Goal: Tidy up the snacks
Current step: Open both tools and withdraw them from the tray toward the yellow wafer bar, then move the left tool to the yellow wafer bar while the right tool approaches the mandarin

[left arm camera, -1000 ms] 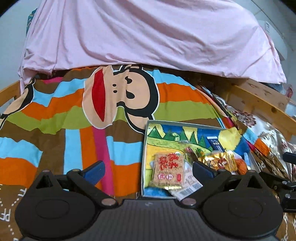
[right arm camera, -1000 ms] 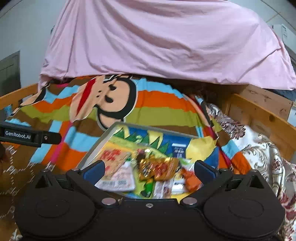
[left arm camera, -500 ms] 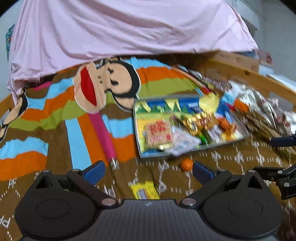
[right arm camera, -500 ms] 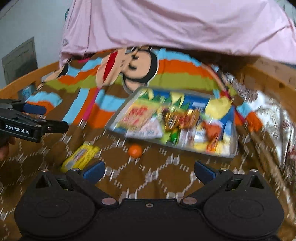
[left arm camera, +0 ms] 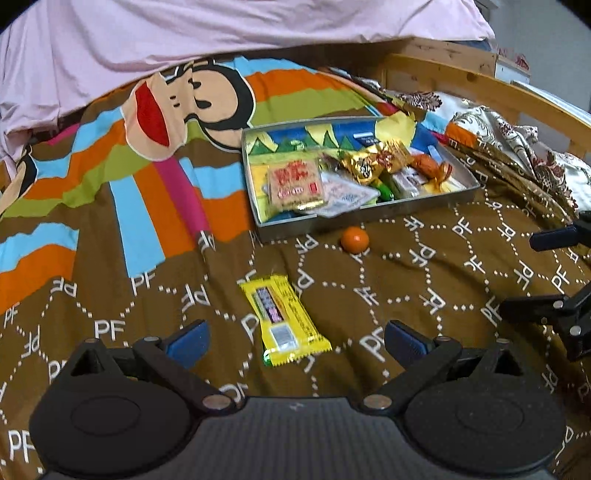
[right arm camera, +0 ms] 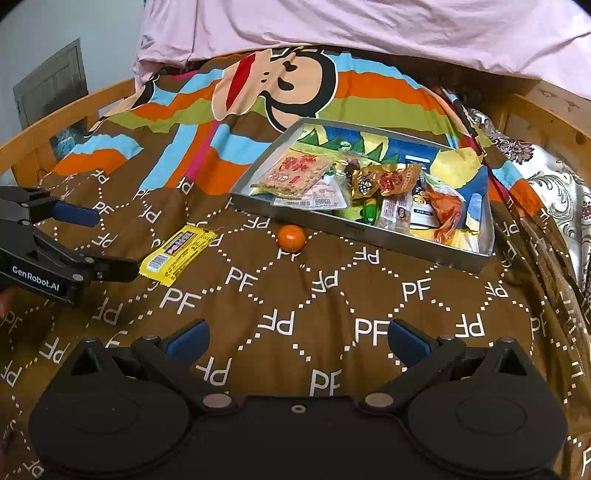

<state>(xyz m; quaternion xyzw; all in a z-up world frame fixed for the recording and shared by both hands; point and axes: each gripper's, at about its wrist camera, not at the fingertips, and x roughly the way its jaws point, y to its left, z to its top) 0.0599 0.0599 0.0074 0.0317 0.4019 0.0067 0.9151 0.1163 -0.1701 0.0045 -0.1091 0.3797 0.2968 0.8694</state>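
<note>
A grey metal tray (left arm camera: 369, 212) (right arm camera: 325, 218) lies on the brown bedspread, holding several wrapped snacks. A yellow snack bar (left arm camera: 282, 319) (right arm camera: 177, 254) lies loose on the blanket in front of the tray. A small orange ball-shaped sweet (left arm camera: 354, 240) (right arm camera: 291, 237) rests just outside the tray's near wall. My left gripper (left arm camera: 293, 341) (right arm camera: 99, 243) is open and empty, with the yellow bar lying between and just beyond its fingers. My right gripper (right arm camera: 297, 341) (left arm camera: 524, 273) is open and empty over bare blanket, well short of the orange sweet.
A pink sheet (left arm camera: 221, 33) is heaped at the back of the bed. A wooden bed rail (left arm camera: 480, 85) runs along the right and another rail (right arm camera: 55, 125) along the left. A floral cloth (right arm camera: 554, 184) is bunched beside the tray's right end.
Both grippers have pulled back from the tray and tilted down. The yellow bar and orange sweet on the blanket have come into view, and the tray now sits farther away.
</note>
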